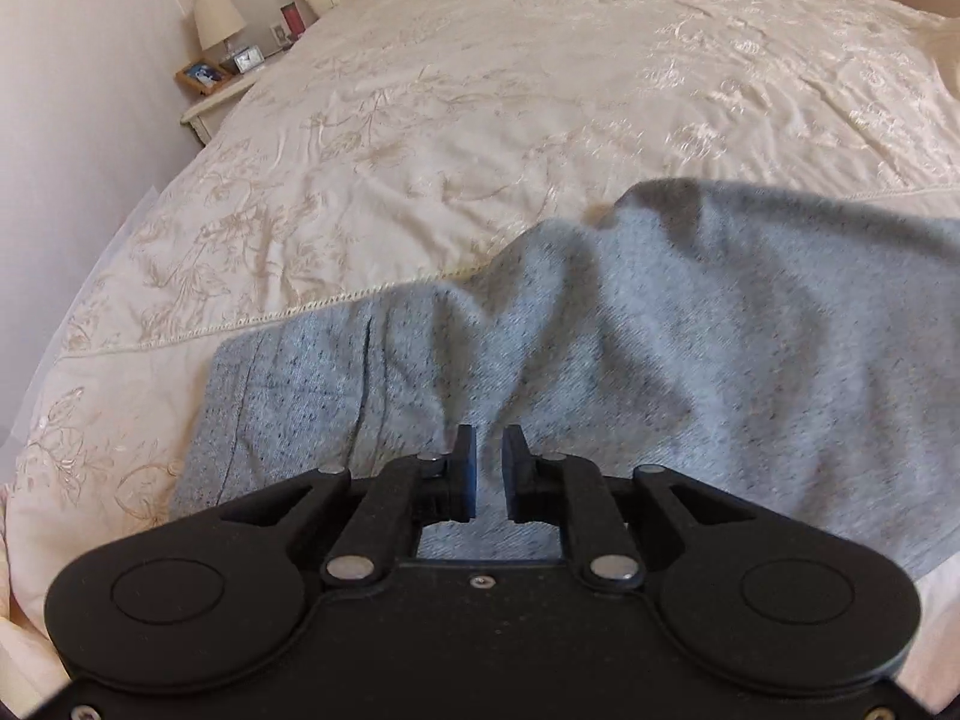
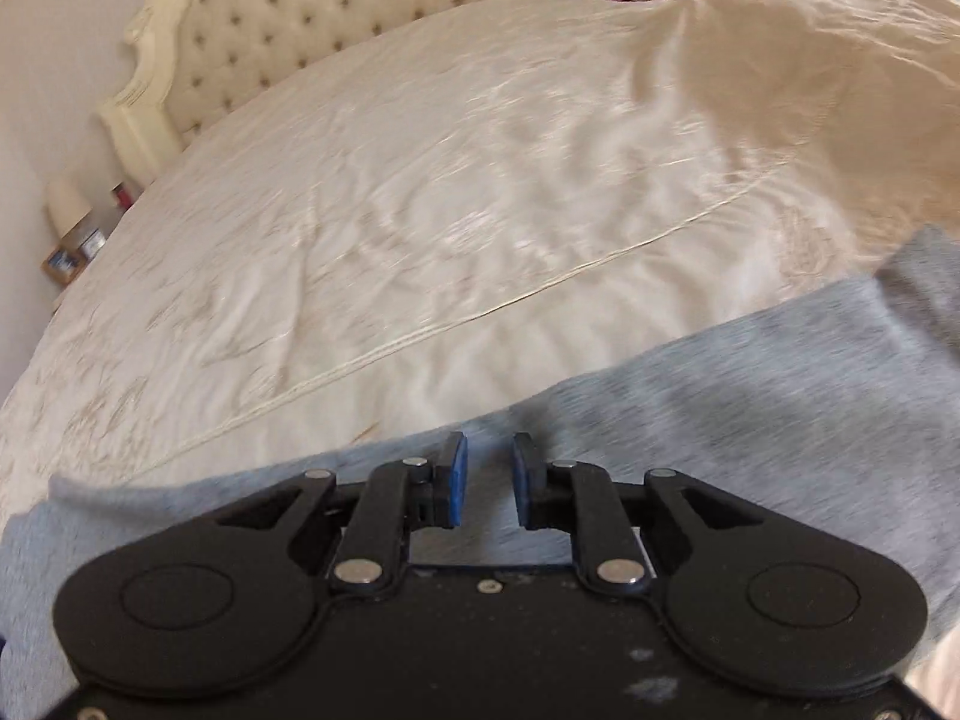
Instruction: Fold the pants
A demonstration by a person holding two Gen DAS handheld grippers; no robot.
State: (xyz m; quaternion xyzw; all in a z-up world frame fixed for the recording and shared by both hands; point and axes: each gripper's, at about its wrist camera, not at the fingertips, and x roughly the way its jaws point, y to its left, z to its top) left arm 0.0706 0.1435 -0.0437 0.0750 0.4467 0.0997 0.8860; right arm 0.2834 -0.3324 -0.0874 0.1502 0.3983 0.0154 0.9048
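Grey pants (image 1: 630, 360) spread across the near edge of a cream embroidered bedspread (image 1: 480, 120), rumpled in soft ridges, a stitched hem at the left end. Left gripper (image 1: 489, 474) poised above the cloth, jaws parted by a narrow gap, nothing pinched. Right gripper (image 2: 487, 480) likewise over the grey fabric (image 2: 750, 372), blue pads (image 2: 459, 480) slightly apart, empty. Beyond, a tufted headboard (image 2: 288, 30); far left, a lamp (image 1: 219, 18) on a nightstand (image 1: 222, 96).

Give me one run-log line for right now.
task: fold pants | pants: grey, rumpled on bedspread | left gripper: open, empty, above pants | right gripper: open, empty, above pants | fold: unfinished
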